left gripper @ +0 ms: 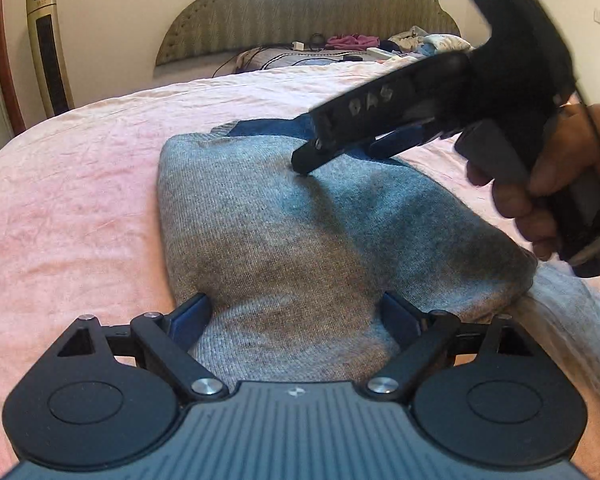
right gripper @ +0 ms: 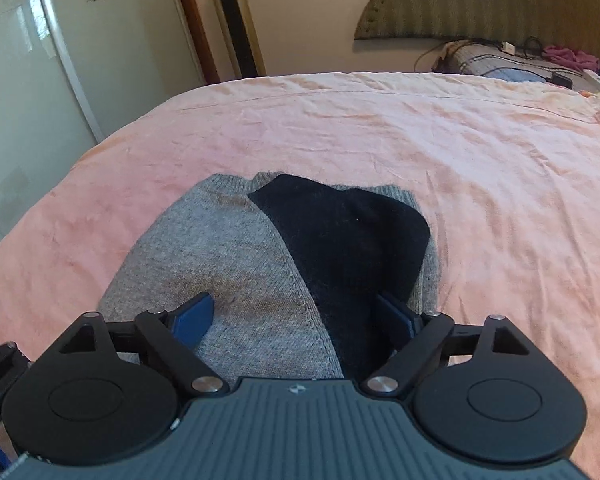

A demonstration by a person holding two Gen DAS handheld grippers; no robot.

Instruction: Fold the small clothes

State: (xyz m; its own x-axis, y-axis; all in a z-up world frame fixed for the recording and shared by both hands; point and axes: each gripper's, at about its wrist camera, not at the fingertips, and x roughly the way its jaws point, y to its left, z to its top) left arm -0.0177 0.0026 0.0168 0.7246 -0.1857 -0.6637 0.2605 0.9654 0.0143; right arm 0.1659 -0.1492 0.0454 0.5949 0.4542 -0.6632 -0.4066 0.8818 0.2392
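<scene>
A small grey knit sweater [left gripper: 284, 224] with a dark navy part [right gripper: 344, 232] lies folded on the pink bedspread [left gripper: 80, 184]. My left gripper [left gripper: 296, 312] is open, its blue pads spread wide over the sweater's near end. My right gripper [right gripper: 296, 312] is open too, low over the sweater, one pad above the grey knit and one above the navy part. In the left wrist view the right gripper [left gripper: 340, 152] reaches in from the right, held by a hand, its fingertips down on the sweater's far end.
The pink bedspread [right gripper: 480, 184] spreads wide around the sweater. A padded headboard [left gripper: 300, 8], pillows, cables and a heap of clothes [left gripper: 400, 44] lie at the far end. A tower fan [left gripper: 46, 48] and a wardrobe door [right gripper: 32, 80] stand at the left.
</scene>
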